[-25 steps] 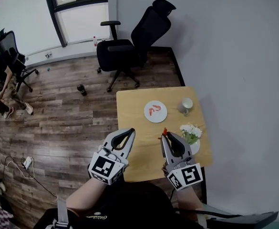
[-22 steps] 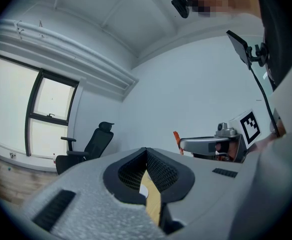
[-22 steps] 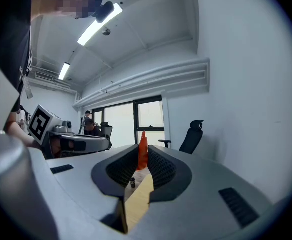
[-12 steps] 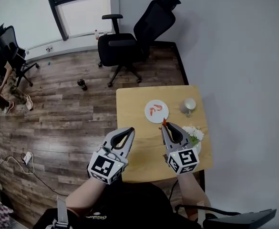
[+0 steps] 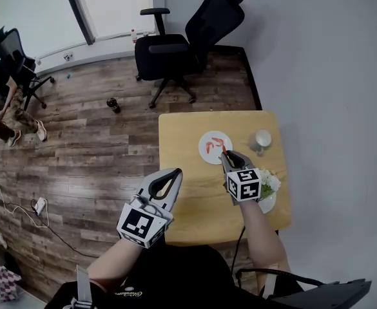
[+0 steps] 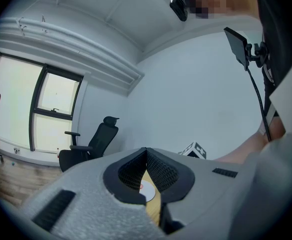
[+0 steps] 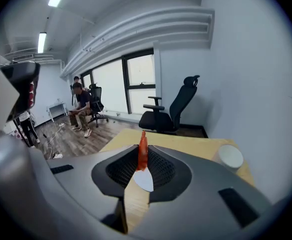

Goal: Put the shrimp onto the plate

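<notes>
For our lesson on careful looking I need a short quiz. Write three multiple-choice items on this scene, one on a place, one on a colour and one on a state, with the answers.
1. In the head view, where is the cup from the plate?
A. to its right
B. on top of it
C. to its left

2. What colour is the shrimp in the right gripper?
A. green
B. orange-red
C. blue

3. How do the right gripper's jaws stand?
A. wide apart and empty
B. closed on the shrimp
C. closed on a spoon

Answers:
1 A: the cup stands apart on the table at the plate's right.
2 B: it shows orange-red between the jaws.
3 B: the right gripper view shows the jaws pinching the shrimp.
</notes>
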